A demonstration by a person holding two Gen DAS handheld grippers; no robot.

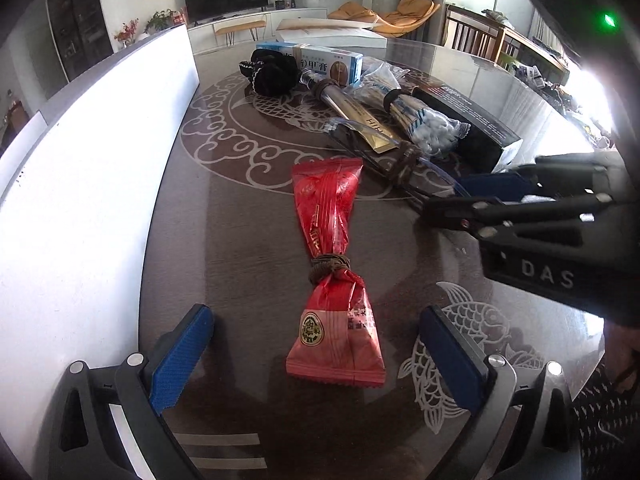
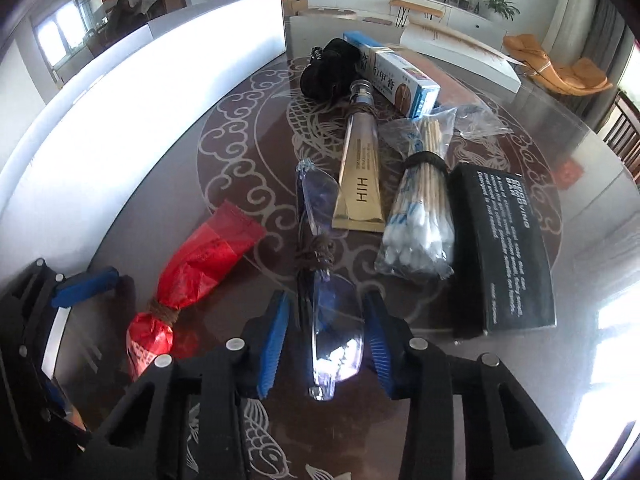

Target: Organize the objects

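A red snack packet (image 1: 334, 264), cinched with a brown band, lies on the dark patterned table (image 1: 240, 240) between the open fingers of my left gripper (image 1: 316, 350), untouched; it also shows in the right wrist view (image 2: 192, 276). My right gripper (image 2: 326, 340) has its blue pads on either side of folded glasses (image 2: 334, 332) tied with a brown band; the pads look closed against the lens. The right gripper (image 1: 492, 192) shows in the left wrist view, and the left gripper's fingers (image 2: 84, 284) show in the right wrist view.
Beyond lie a gold tube (image 2: 358, 184), a bag of cotton swabs (image 2: 420, 216), a black box (image 2: 504, 248), a blue-and-white box (image 2: 396, 76) and a black scrunchie (image 2: 328, 68). A white board (image 1: 88, 184) stands along the left. A flat white box (image 2: 456, 56) lies at the far edge.
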